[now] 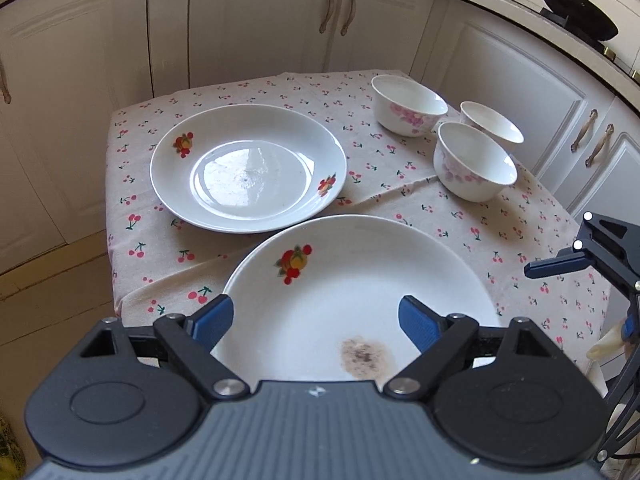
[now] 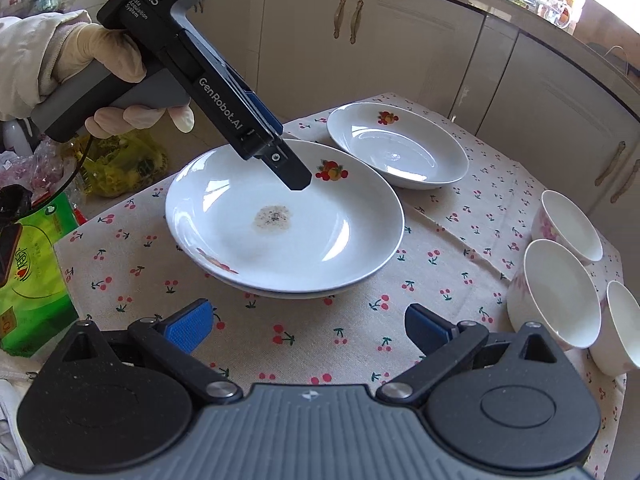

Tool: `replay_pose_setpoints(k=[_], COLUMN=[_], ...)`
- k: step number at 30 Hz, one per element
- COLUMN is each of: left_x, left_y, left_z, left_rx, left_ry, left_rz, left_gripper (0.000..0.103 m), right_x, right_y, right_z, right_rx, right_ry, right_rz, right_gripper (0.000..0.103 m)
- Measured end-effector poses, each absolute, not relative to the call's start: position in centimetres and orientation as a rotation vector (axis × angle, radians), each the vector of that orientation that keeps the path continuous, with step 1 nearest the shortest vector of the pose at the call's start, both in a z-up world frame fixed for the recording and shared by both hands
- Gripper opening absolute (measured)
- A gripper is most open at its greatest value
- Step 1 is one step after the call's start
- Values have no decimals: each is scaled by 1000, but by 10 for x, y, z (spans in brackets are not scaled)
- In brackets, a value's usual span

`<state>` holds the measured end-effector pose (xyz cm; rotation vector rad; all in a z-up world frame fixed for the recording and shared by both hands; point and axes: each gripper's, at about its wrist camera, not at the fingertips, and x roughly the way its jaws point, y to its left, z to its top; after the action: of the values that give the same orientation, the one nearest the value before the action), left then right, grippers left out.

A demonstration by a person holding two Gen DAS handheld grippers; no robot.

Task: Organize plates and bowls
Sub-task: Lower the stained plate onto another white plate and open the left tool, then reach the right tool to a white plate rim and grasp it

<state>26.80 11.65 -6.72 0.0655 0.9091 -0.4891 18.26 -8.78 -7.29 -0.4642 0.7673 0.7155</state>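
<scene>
On the cloth-covered counter (image 2: 280, 344), a stained plate (image 2: 280, 220) sat stacked on another, a second plate (image 2: 400, 148) and three bowls (image 2: 556, 292) beyond; your left gripper (image 1: 316, 322) hovered above it, fingers spread, your right gripper (image 2: 308, 330) likewise empty.

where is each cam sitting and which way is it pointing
Left wrist: on the left gripper, angled down over the stained plate, toward the clean plate, three bowls and cabinets; own open blue fingers show, right gripper at the edge.
Right wrist: on the right gripper, angled down at the tablecloth; own open fingers, gloved hand holding the left gripper.
Shared: both plates, bowls, tablecloth.
</scene>
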Motion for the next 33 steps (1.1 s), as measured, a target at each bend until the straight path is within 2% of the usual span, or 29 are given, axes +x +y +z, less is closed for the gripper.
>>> replay_pose_setpoints(k=[9, 18, 33], left_x=[220, 199, 252], left_y=[117, 129, 171], left_z=[-37, -13, -23], left_rx=[80, 120, 174], left_ry=[736, 639, 634], left_rz=[-445, -402, -385], left_gripper=[93, 94, 94], right_x=[164, 167, 238], right_y=[-112, -117, -90], right_z=[-46, -16, -3], right_rx=[-393, -345, -306], right_ry=[708, 646, 683], right_rz=[672, 658, 626], right_gripper=[103, 103, 103])
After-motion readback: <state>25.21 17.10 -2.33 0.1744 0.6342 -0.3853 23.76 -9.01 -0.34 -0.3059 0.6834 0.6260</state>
